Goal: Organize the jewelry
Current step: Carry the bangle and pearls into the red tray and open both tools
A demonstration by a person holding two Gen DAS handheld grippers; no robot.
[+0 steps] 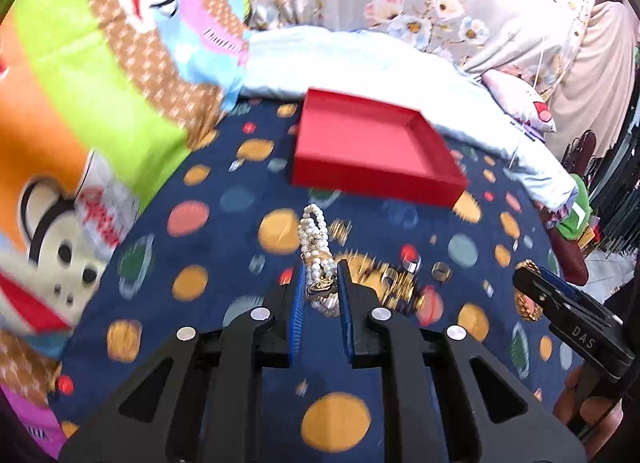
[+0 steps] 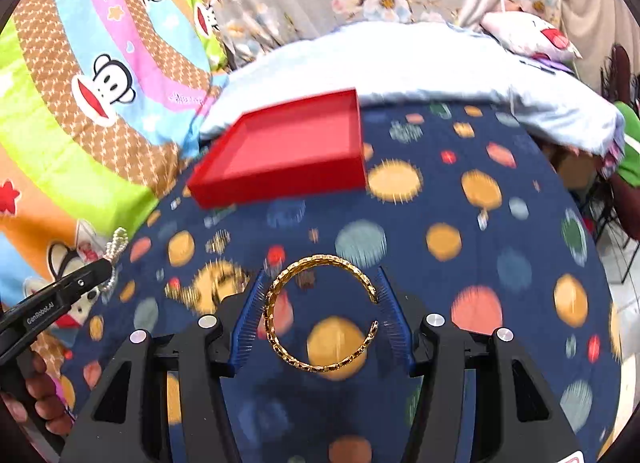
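My left gripper [image 1: 320, 268] is shut on a multi-strand white pearl bracelet [image 1: 314, 231] with a gold charm, lifted above the dotted blue cloth [image 1: 224, 223]. In the right wrist view, my right gripper [image 2: 320, 272] is shut on a gold chain-link bangle [image 2: 276, 303], whose sides press against both blue pads. An open red box [image 1: 372, 179] [image 2: 280, 183] lies on the cloth beyond both grippers, and only its red floor shows inside. The left gripper's finger [image 2: 80, 283] with the pearls [image 2: 117, 243] shows at the right wrist view's left edge.
Loose gold pieces [image 1: 400, 283] and small rings [image 1: 440, 271] lie on the cloth to the right of the pearls. A bright monkey-print blanket [image 1: 100, 83] borders the cloth on the left, and a pale blue quilt [image 1: 360, 63] lies behind the box.
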